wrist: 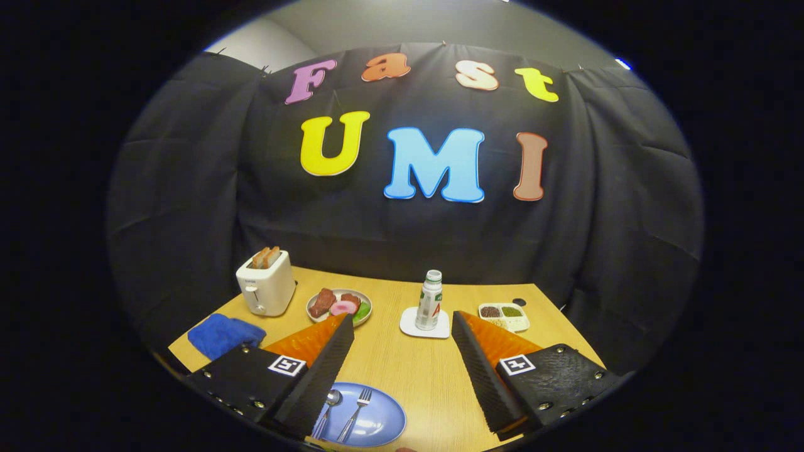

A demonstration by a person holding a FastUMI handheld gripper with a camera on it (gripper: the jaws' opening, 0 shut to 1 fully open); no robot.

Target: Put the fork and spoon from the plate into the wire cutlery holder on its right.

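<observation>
On the wooden table [389, 364], at about nine o'clock from the gripper [402, 333], a blue cloth [223, 334] lies beside the left finger. Beyond it, near ten o'clock, a white toaster [266, 284] stands with two slices of toast [266, 257] in its slots. To the right of the toaster, around eleven o'clock and just beyond the left fingertip, a small plate of toy food [339, 306] holds a brown piece, a pink piece and something green. Down at about seven o'clock, close under the left finger, a blue plate [384, 420] carries the spoon [328, 407] and, just to its right, the fork [356, 412], lying side by side and touching neither finger. The gripper's fingers are spread wide apart and hold nothing, with bare tabletop between them. Near twelve o'clock, beyond the fingers, a small bottle [430, 300] stands upright on a white coaster [426, 325]. At about one o'clock, past the right fingertip, a white divided tray [504, 316] holds dark and green fillings.
</observation>
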